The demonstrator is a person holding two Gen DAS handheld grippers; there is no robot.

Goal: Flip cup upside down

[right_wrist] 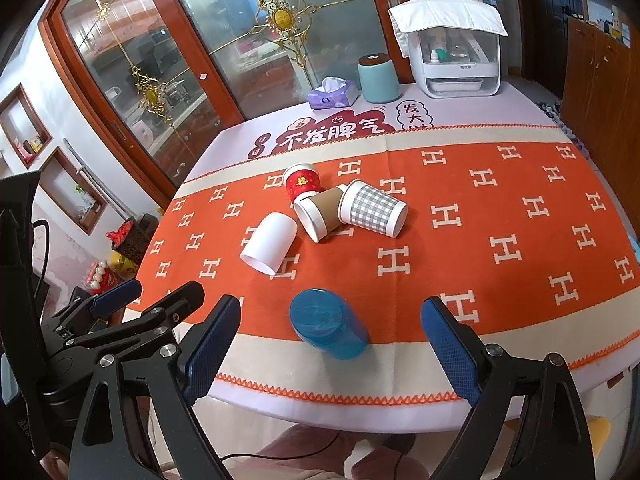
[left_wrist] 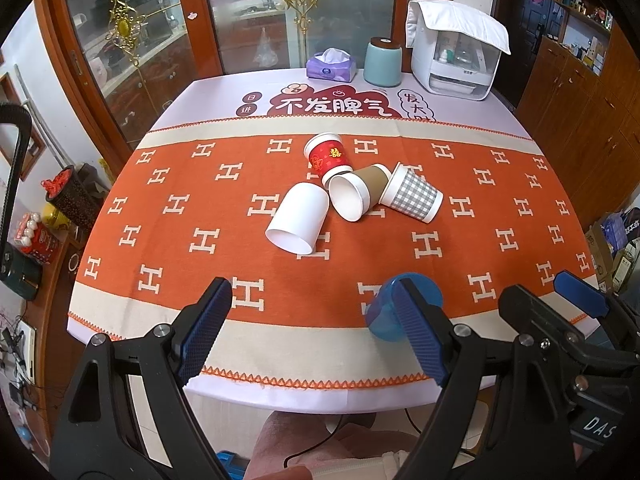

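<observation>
A blue plastic cup (right_wrist: pixel 329 324) lies on its side near the table's front edge, its flat bottom toward the right wrist camera; in the left wrist view (left_wrist: pixel 386 312) my finger partly hides it. A white cup (left_wrist: pixel 298 218), a brown cup (left_wrist: pixel 356 192), a grey checked cup (left_wrist: pixel 412 194) and a red cup (left_wrist: pixel 329 155) lie on their sides mid-table. My left gripper (left_wrist: pixel 316 332) is open and empty over the front edge. My right gripper (right_wrist: pixel 332 344) is open and empty, its fingers either side of the blue cup and short of it.
The table carries an orange patterned cloth (left_wrist: pixel 460 200). At the back stand a purple tissue box (left_wrist: pixel 332 66), a teal canister (left_wrist: pixel 383 60) and a white appliance (left_wrist: pixel 456 56) under a towel. Glass cabinet doors stand behind; clutter lies on the floor at left.
</observation>
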